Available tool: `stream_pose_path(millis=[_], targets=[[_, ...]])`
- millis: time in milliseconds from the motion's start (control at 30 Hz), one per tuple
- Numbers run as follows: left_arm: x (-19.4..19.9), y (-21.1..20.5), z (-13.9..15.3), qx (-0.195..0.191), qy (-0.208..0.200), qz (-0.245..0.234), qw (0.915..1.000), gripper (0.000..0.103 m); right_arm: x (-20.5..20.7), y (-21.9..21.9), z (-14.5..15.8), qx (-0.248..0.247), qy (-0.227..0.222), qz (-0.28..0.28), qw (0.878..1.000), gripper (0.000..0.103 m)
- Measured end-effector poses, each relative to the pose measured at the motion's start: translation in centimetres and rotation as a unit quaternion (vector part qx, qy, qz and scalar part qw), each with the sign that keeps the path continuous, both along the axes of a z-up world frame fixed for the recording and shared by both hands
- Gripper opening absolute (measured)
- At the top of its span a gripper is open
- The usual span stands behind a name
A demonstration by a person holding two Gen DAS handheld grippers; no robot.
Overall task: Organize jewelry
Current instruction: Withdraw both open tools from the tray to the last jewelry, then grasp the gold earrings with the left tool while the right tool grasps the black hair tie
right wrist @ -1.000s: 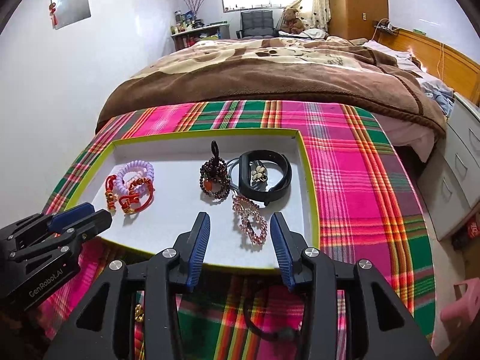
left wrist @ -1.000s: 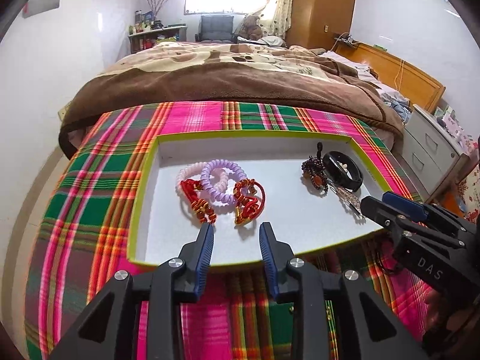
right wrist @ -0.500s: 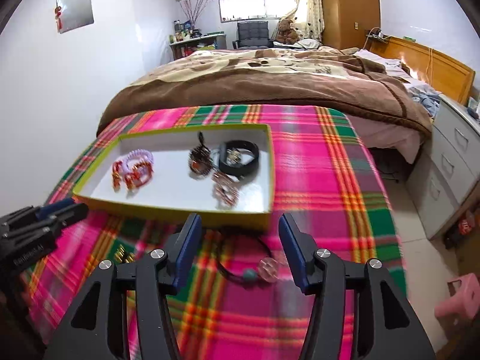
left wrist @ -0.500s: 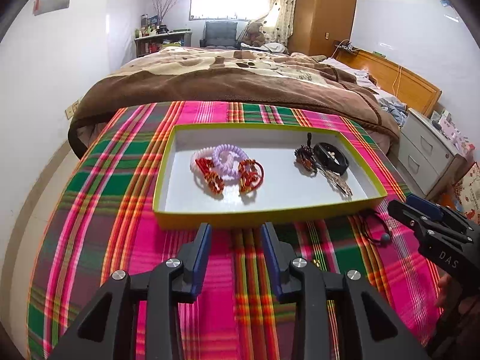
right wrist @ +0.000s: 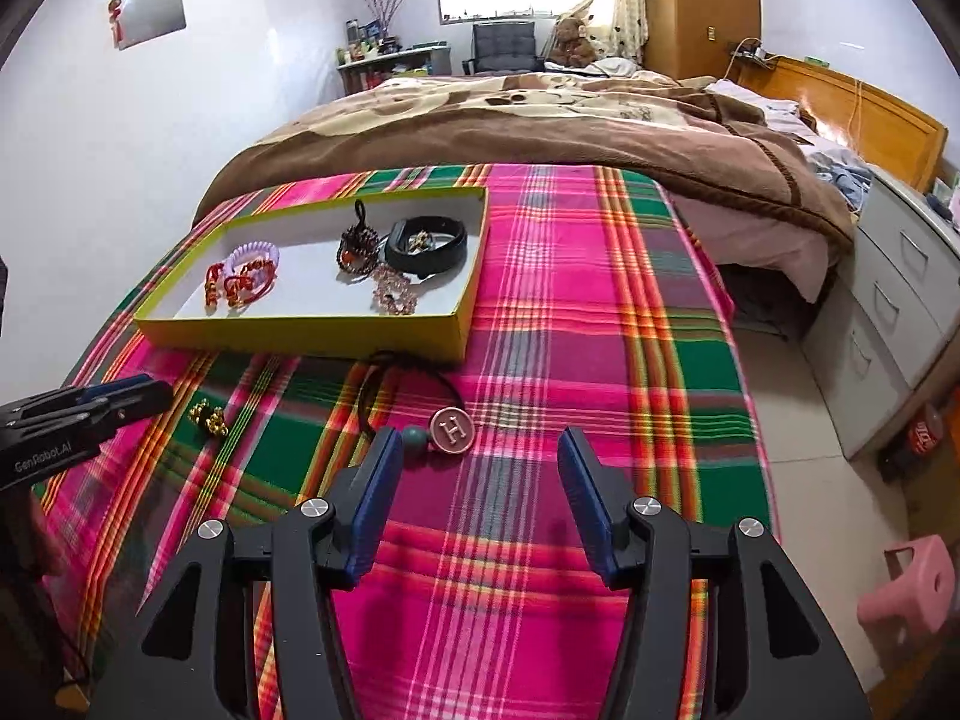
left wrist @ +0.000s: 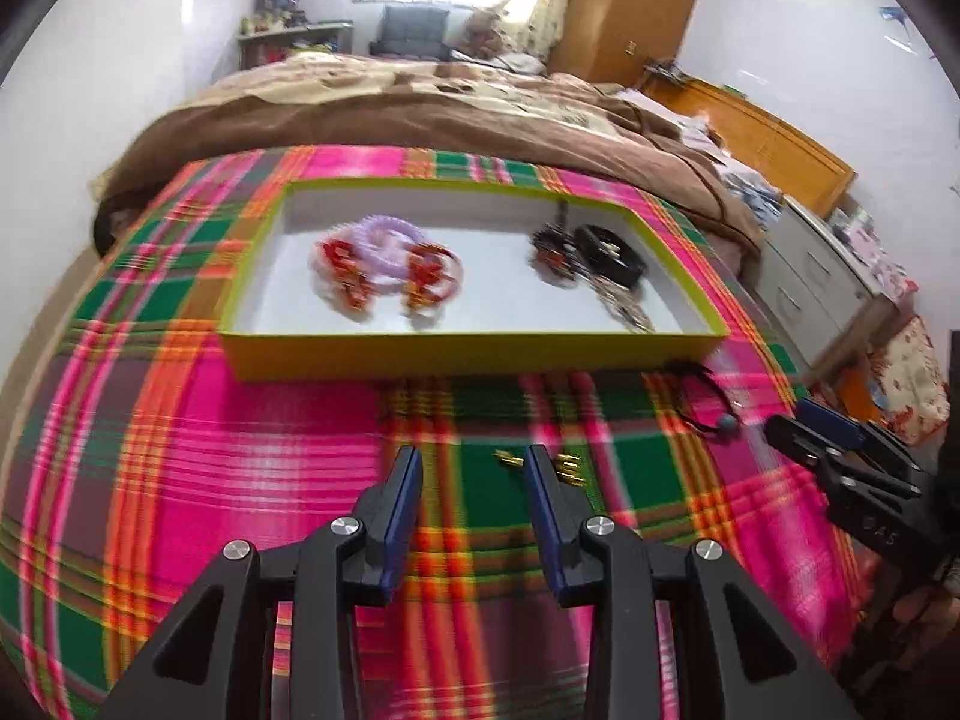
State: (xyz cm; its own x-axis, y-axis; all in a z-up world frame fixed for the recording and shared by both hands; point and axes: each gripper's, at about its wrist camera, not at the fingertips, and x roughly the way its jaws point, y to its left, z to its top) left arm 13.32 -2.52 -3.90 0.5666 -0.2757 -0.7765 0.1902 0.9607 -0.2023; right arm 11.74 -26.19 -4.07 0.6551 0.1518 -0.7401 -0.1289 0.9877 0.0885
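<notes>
The yellow-green tray (right wrist: 312, 333) sits on the plaid-covered surface (right wrist: 570, 312), and most of the jewelry lies inside it — a lilac coil band with red bracelets (right wrist: 243, 276) toward its left end, dark beads and a black band (right wrist: 429, 246) toward its right. Just in front of the tray lies a black cord necklace (right wrist: 453, 429) with a round "H" pendant, and to its left some small gold pieces (right wrist: 207, 417). The right hand-held gripper (right wrist: 474, 504) hovers near the pendant, jaws spread wide and empty. The left hand-held gripper (left wrist: 474, 510) is parted too, holding nothing, just short of the gold pieces.
</notes>
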Motion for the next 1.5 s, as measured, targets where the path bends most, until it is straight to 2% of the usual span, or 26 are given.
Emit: stream_pose_path(millis=[233, 400, 567, 800, 900, 967, 1167, 1500], targets=[[0.5, -2.2, -0.8, 0.006, 0.015, -0.019, 0.9997, 0.035, 1.0, 0.6, -0.7, 0.002, 0.013, 0.001, 1.000, 0.054], [0.7, -3.5, -1.0, 0.034, 0.004, -0.027, 0.9991, 0.035, 1.1, 0.7, -0.8, 0.002, 0.015, -0.003, 1.000, 0.054], [0.8, -4.7, -1.5, 0.089, -0.005, -0.029, 0.9956, 0.035, 1.3, 0.7, -1.0, 0.002, 0.019, -0.011, 1.000, 0.054], [1.0, -4.5, -1.4, 0.097, -0.015, -0.031, 0.9947, 0.033, 1.3, 1.0, -0.9, 0.002, 0.021, -0.013, 1.000, 0.054], [1.1, -4.1, -1.4, 0.103, -0.018, -0.026, 0.9942, 0.021, 1.3, 1.1, -1.0, 0.003, 0.022, -0.013, 1.000, 0.054], [1.2, -3.3, -1.3, 0.088, -0.013, -0.021, 0.9958, 0.021, 1.4, 1.2, -1.1, 0.001, 0.024, -0.015, 1.000, 0.054], [1.2, -2.0, -1.2, 0.077, -0.012, 0.000, 0.9969, 0.021, 1.9, 1.3, -1.5, 0.001, 0.035, -0.034, 0.999, 0.054], [1.0, -1.2, -1.1, 0.062, -0.010, 0.004, 0.9980, 0.021, 2.0, 2.9, -1.6, -0.026, 0.040, -0.036, 0.998, 0.053]])
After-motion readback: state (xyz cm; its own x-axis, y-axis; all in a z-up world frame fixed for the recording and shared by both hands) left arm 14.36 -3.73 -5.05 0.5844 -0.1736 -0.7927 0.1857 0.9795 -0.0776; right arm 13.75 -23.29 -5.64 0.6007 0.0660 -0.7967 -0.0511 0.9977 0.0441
